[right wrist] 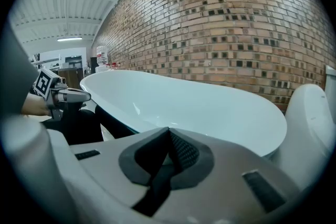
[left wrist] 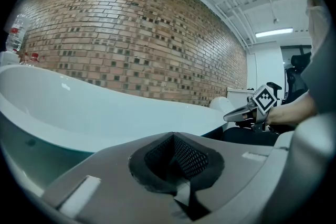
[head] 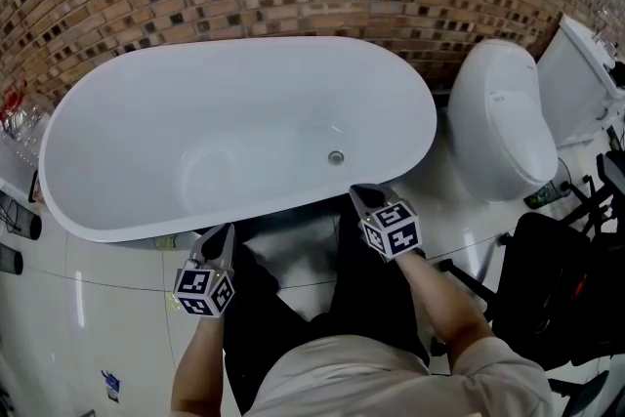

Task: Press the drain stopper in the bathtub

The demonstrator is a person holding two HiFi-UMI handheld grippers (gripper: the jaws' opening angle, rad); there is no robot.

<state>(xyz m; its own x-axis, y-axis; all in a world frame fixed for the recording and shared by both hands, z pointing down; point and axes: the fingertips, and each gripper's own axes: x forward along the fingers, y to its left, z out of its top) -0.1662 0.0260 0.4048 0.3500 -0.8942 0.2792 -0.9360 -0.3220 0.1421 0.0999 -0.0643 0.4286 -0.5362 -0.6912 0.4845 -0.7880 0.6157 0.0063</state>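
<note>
While the person stands at the near side of the bathtub, the left gripper is held outside it, jaws pressed together on nothing, tips close by the near rim. The drain stopper sits on the tub floor, right of centre, untouched, with bare white basin all round. The right gripper, jaws likewise closed and empty, points over the near rim, nearer the stopper. A toilet stands just beside the tub's right end.

Low in front, grey two-jaw right gripper, jaws pressed together, nothing between. Beyond, glossy white oval bathtub against brown brick wall. White ceramic toilet just beside the bathtub's right end; left gripper near its left end.
</note>
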